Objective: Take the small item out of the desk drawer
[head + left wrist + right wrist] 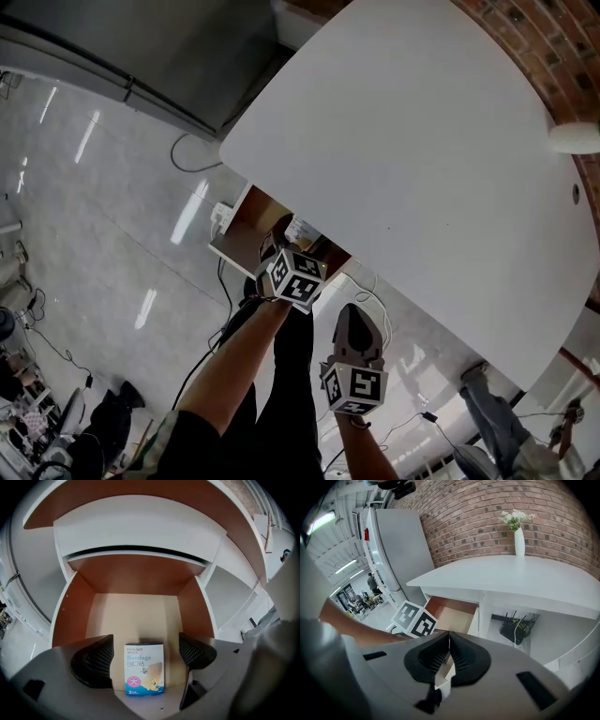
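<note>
The desk drawer (133, 616) is pulled out under the white desk top (403, 141). A small blue and white bandage box (144, 668) lies flat on its wooden floor near the front. My left gripper (145, 656) reaches into the drawer and is open: the box lies between its pads (96, 660) with a gap on each side. In the head view the left gripper (279, 246) is at the drawer (242, 225). My right gripper (354, 326) hangs lower, outside the drawer. The right gripper (449, 660) is shut with nothing in it and points at the drawer (452, 613).
A white vase with flowers (519, 538) stands on the desk by the brick wall. A router with cables (513, 630) sits under the desk right of the drawer. A grey fridge (401, 550) stands to the left. A power strip (221, 217) and cables (187, 159) lie on the floor.
</note>
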`<state>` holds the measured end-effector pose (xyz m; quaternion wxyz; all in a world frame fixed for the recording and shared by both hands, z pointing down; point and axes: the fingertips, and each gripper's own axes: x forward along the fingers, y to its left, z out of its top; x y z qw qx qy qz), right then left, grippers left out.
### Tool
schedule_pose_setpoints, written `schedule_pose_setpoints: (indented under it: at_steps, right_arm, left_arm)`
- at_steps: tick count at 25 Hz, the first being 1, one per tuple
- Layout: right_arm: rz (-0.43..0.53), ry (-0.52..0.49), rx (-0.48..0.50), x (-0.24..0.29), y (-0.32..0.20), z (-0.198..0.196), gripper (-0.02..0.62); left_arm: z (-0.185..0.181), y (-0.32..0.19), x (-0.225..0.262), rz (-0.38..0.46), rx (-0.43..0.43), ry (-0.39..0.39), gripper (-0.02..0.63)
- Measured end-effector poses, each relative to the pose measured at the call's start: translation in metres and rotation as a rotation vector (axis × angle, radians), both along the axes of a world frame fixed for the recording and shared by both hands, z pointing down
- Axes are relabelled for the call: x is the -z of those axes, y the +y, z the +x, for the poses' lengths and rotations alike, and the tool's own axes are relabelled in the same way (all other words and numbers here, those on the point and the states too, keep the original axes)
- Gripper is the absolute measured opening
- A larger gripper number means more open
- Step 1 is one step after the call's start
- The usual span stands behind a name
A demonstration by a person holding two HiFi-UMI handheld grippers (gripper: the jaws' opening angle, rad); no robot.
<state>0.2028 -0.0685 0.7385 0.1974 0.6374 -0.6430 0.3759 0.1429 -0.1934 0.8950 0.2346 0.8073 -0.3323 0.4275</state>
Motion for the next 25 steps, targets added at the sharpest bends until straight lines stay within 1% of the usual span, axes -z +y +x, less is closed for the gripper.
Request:
schedule_pose_setpoints:
  at_steps: [5, 9, 13, 17, 21, 23, 25]
  right_arm:
    - [-0.023, -0.011, -0.001, -0.008, 0.005, 0.003, 0.025]
    - [-0.029, -0.018, 0.000, -0.015, 0.007, 0.004, 0.025]
    - [-0.041, -0.023, 0.009, -0.017, 0.006, 0.007, 0.025]
    - [-0.057, -0.027, -0.002, -0.021, 0.011, 0.011, 0.025]
    - [-0.056, -0.032, -0.015, -0.020, 0.013, 0.010, 0.025]
    - [-0.076, -0.034, -0.007, -0.023, 0.016, 0.011, 0.025]
    - [-0.098, -0.032, -0.005, -0.025, 0.022, 0.016, 0.025]
  left_arm:
    - [0.001, 0.009, -0.030, -0.051, -0.006, -0.044, 0.437]
    - [0.001, 0.015, -0.049, -0.084, -0.034, -0.100, 0.439]
    - [-0.005, 0.015, -0.066, -0.116, -0.016, -0.137, 0.439]
    - [-0.010, 0.017, -0.080, -0.151, -0.008, -0.167, 0.439]
    - [-0.015, 0.016, -0.085, -0.174, -0.004, -0.176, 0.437]
    - [-0.015, 0.016, -0.086, -0.181, -0.001, -0.175, 0.437]
    - [-0.007, 0.020, -0.088, -0.192, -0.005, -0.169, 0.437]
